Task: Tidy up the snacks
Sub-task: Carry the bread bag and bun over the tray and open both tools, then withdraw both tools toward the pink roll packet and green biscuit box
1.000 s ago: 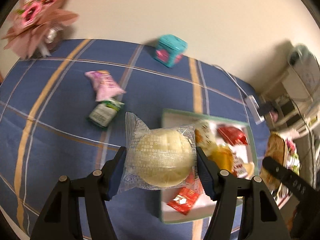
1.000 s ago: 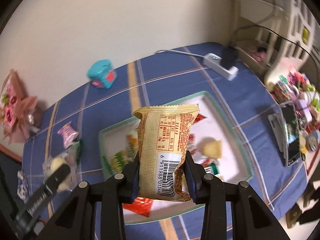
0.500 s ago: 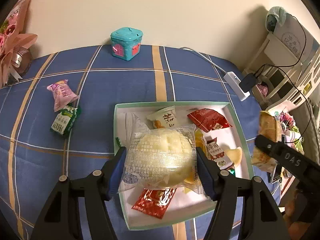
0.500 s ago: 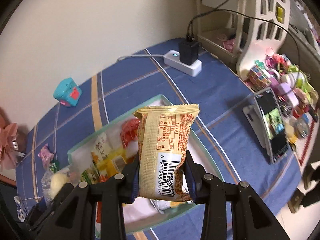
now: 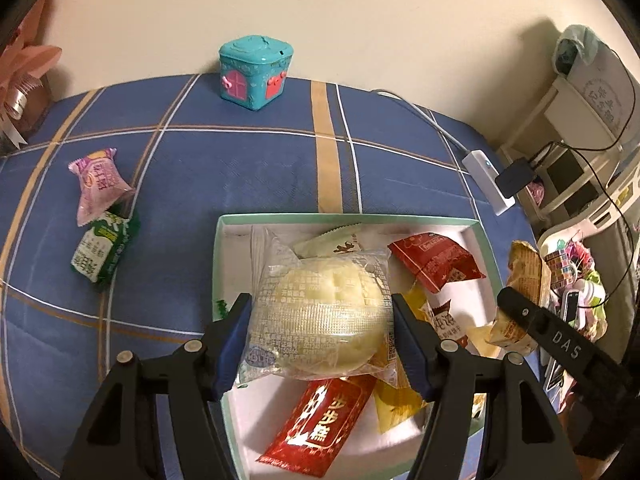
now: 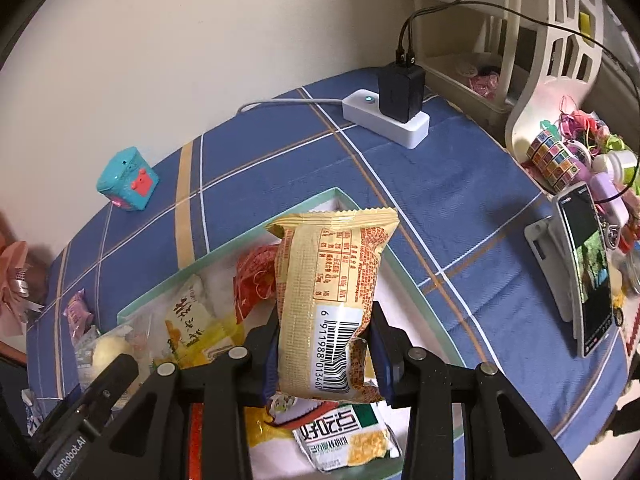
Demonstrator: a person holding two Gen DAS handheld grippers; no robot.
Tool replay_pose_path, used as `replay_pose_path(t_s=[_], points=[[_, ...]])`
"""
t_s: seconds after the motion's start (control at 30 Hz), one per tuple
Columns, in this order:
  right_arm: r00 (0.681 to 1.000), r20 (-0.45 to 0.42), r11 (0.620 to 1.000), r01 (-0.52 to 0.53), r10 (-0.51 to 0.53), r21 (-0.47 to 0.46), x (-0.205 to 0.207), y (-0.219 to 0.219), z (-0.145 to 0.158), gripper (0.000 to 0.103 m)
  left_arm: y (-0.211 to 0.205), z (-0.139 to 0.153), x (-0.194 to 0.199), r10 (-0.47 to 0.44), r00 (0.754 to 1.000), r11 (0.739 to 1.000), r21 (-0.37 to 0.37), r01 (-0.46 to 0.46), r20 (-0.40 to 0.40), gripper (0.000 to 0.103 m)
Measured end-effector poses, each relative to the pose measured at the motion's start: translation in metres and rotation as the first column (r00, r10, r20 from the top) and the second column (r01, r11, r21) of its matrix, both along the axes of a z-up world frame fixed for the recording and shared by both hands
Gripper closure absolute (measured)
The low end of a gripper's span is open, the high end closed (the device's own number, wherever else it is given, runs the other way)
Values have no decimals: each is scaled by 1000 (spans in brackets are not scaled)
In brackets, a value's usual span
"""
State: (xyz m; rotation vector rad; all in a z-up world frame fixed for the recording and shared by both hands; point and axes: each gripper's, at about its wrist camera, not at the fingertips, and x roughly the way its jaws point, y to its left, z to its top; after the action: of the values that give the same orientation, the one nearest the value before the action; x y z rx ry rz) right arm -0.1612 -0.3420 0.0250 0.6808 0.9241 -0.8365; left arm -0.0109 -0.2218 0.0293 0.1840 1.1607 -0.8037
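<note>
My left gripper (image 5: 322,340) is shut on a clear-wrapped pale round bun (image 5: 320,312) and holds it above the green-rimmed white tray (image 5: 344,218). The tray holds several snack packets, among them a red one (image 5: 434,260). My right gripper (image 6: 324,354) is shut on a yellow snack packet with a barcode (image 6: 332,300), upright over the tray's (image 6: 304,206) right part. That packet also shows at the right of the left wrist view (image 5: 524,280). A pink packet (image 5: 98,186) and a green packet (image 5: 102,250) lie on the blue cloth left of the tray.
A teal toy house box (image 5: 254,72) stands at the back by the wall. A white power strip with a black charger (image 6: 386,114) lies at the back right. A phone on a stand (image 6: 580,276) and a cluttered shelf (image 6: 560,156) stand at the right. A pink bouquet (image 5: 20,80) sits far left.
Both grippers have moved closer over the tray with their packets still held. The left gripper with the bun has come lower over the tray's left half.
</note>
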Motion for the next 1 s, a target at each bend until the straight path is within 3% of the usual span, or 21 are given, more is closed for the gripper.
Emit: replay_pose_path(t_s=[0.23,0.3,0.37,0.47,0.57,0.63,0.87,0.93,1.0], points=[[1000,-22,1000,-4,4,3,3,-3,-7,62,-4,-10,4,9,999,1000,-5,-9,-33,31],[1000,-25,1000,-6,6,1,3,-3,-7,56,-4,-9,5,13,1000,1000,8,-13,-28,26],[1000,-21,1000,1,-1,-1,2,-3,-4,42,-2,-7,6,13,999,1000,2,-13,-34,26],[1000,-18,1000,4,-4,-1,1,-3,0,42,1,-1,8,15,999,1000,6,-15,-35,26],[1000,-30,1000,6,-6,-2,0,0,6,42,5,9,9,15,1000,1000,10,-15,-15,25],[999,-34,1000,2,-2,1,0,3,10,42,9,17,9,16,1000,1000,13,-16,0,18],[999,-47,1000,-11,11,-7,-3,18,25,23,27,34,11,53,998,998,36,-54,35,14],[999,-50,1000,-17,16,-14,-3,24,28,20,33,36,13,72,996,996,49,-75,60,6],[998,-64,1000,-23,22,-15,-3,30,27,19,38,38,15,84,993,994,66,-90,88,5]])
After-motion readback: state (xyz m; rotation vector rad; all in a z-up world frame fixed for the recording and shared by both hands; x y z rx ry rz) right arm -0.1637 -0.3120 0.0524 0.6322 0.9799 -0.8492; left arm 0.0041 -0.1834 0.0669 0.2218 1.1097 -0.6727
